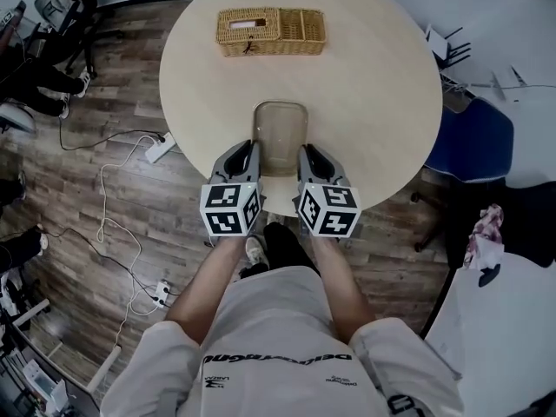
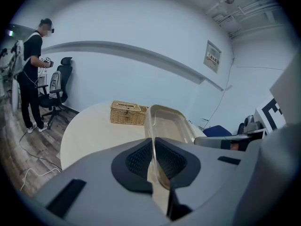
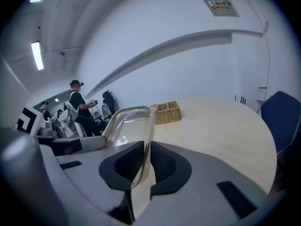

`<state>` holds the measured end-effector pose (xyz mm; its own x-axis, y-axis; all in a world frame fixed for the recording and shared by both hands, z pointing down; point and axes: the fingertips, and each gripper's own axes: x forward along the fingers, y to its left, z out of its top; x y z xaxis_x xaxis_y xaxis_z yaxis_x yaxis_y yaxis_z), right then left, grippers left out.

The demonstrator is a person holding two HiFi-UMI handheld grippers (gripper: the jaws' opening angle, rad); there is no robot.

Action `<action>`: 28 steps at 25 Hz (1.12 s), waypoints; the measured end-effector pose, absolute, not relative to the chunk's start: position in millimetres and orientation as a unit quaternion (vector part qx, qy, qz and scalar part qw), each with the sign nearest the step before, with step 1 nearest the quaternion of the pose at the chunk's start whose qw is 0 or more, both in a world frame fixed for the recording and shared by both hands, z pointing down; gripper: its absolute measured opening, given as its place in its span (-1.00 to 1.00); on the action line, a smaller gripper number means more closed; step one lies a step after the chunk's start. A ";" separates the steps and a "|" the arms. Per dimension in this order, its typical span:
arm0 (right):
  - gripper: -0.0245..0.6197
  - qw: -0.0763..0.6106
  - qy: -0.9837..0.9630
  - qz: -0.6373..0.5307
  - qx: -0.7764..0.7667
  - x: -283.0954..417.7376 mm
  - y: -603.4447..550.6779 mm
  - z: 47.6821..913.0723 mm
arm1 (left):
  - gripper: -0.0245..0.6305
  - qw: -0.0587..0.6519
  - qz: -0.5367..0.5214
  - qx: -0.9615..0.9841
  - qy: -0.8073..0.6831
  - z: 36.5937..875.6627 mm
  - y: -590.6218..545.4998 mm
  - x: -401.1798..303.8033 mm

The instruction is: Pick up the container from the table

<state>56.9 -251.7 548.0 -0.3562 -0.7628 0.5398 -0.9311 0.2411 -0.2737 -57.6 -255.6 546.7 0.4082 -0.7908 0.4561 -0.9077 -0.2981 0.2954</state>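
A clear plastic container (image 1: 280,135) stands near the front edge of the round table (image 1: 373,76), between my two grippers. My left gripper (image 1: 252,155) is shut on the container's left wall (image 2: 151,145), which runs between its black pads. On the other side, the right gripper (image 1: 305,156) is shut on the right wall (image 3: 143,147). The container (image 2: 168,124) looks empty and stretches away from both jaws (image 3: 126,126). I cannot tell whether it rests on the table or is just off it.
A wicker basket (image 1: 271,31) sits at the table's far side. A blue chair (image 1: 473,142) stands right of the table. Cables and a power strip (image 1: 159,150) lie on the wooden floor to the left. A person (image 2: 33,74) stands far off by office chairs.
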 end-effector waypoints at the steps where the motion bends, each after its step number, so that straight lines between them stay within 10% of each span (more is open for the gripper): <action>1: -0.70 0.147 -0.775 0.278 0.549 56.5 -246.6 542.5 | -0.82 0.254 0.111 0.800 -0.532 540.3 -250.8 -57.9; 28: -0.70 0.097 -0.807 0.156 0.561 36.5 -123.9 401.4 | -0.82 0.159 0.041 0.826 -0.539 400.4 -127.3 -77.6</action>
